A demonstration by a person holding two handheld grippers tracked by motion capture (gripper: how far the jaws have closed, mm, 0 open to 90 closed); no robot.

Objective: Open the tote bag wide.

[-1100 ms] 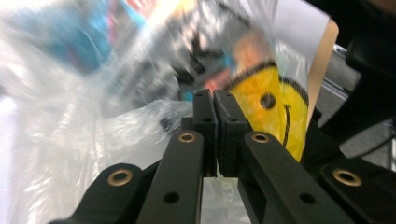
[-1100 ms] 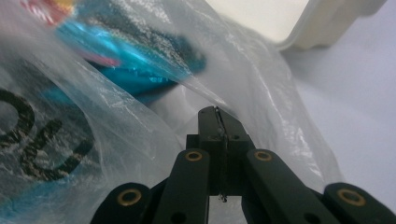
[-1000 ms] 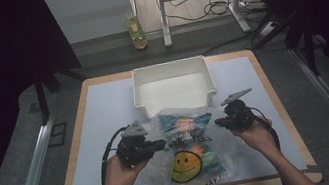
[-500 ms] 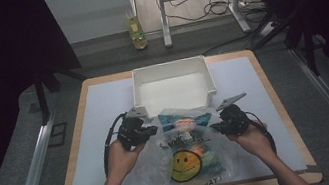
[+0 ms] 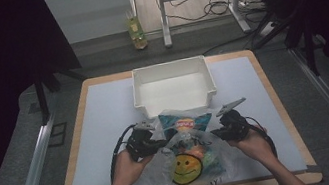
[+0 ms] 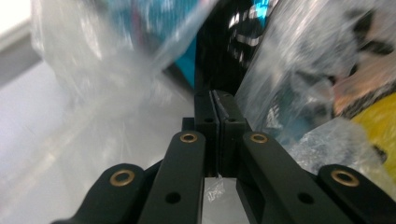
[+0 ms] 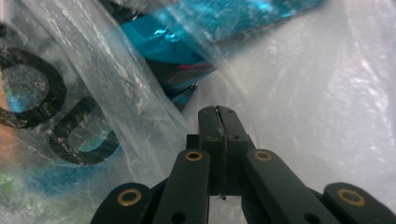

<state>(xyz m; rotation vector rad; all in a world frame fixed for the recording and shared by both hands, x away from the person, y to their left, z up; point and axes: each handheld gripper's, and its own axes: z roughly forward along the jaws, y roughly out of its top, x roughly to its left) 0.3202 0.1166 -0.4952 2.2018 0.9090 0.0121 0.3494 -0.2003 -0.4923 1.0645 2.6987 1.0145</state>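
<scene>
A clear plastic bag (image 5: 187, 162) printed with a yellow smiley face lies at the near edge of the worktop (image 5: 103, 133), full of snack packets. The left gripper (image 5: 153, 145) and right gripper (image 5: 221, 133) each have their jaws pressed together, seemingly on the bag's film at either side. Over the last second the left hand has sunk closer to the bag, so a two-sided lift looks ready. The gripper views show pinched film; the high view shows the empty white bin (image 5: 173, 86) beyond.

Clear plastic bag (image 5: 189, 162) bears a yellow smiley face; white bin (image 5: 173, 87).
</scene>
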